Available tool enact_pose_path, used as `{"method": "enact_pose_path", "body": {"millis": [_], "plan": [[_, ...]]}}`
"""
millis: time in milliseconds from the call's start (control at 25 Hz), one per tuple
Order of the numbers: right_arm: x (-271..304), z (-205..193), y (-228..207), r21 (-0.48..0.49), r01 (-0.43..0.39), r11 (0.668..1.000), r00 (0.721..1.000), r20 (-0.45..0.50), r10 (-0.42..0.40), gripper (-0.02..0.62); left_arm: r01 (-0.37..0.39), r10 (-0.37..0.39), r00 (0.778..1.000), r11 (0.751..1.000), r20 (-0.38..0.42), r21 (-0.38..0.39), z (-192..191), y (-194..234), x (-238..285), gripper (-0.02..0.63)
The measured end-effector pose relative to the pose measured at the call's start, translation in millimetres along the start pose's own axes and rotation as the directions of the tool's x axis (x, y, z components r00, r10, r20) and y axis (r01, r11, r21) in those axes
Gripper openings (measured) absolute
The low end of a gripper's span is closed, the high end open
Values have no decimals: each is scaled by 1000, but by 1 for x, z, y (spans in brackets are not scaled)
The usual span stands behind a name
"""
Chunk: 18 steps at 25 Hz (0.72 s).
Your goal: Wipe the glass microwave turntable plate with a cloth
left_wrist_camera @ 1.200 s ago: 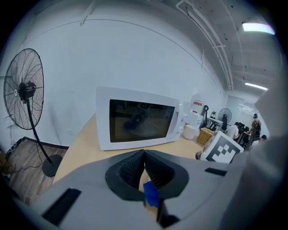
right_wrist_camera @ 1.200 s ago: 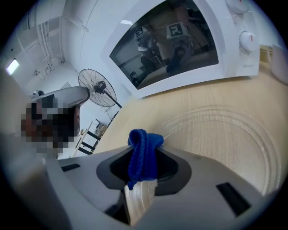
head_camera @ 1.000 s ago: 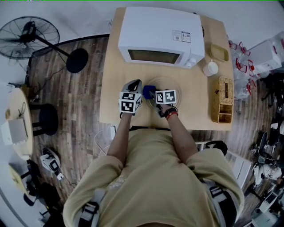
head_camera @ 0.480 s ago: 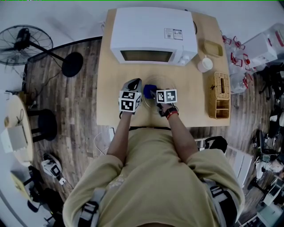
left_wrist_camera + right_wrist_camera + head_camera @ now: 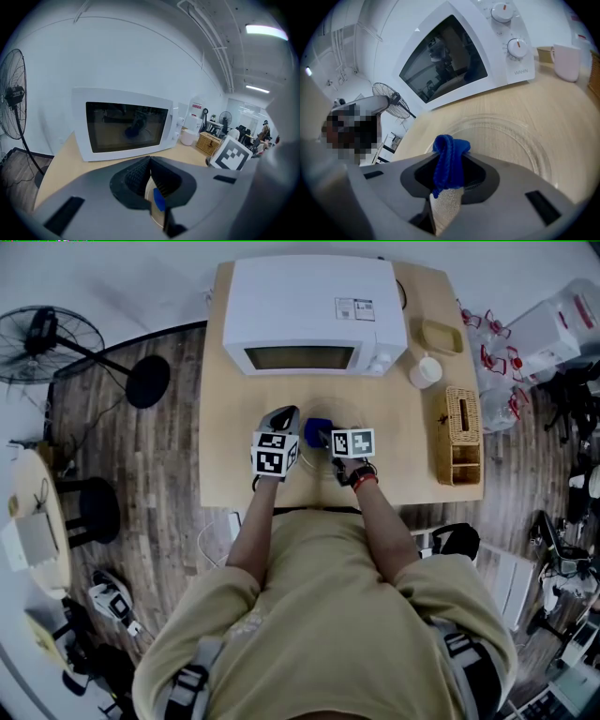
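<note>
R gripper [image 5: 451, 160] fingers clamped on blue cloth [image 5: 446, 174], at glass plate [image 5: 513, 136], bench [image 5: 412, 465] front-centre. L gripper [image 5: 150, 168] fingers together, beside plate's left rim.

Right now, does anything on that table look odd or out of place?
Only the glass plate: it lies on the table in front of the microwave instead of inside. The right gripper grips a blue cloth. Nothing looks spilled or broken.
</note>
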State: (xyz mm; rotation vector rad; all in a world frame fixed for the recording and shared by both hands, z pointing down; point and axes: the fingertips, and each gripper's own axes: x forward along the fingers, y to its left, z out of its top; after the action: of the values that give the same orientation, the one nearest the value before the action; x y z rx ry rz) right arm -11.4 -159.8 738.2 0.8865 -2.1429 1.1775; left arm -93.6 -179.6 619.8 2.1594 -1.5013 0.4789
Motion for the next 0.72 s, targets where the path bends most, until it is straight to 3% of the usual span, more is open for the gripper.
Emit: {"method": "enact_pose_path", "body": {"millis": [720], "plan": [[-26,-8,-27,-11,31,999,999,25,-31,117,-4,5,1000,1000,16,-16,-7,-30,1,20]]}}
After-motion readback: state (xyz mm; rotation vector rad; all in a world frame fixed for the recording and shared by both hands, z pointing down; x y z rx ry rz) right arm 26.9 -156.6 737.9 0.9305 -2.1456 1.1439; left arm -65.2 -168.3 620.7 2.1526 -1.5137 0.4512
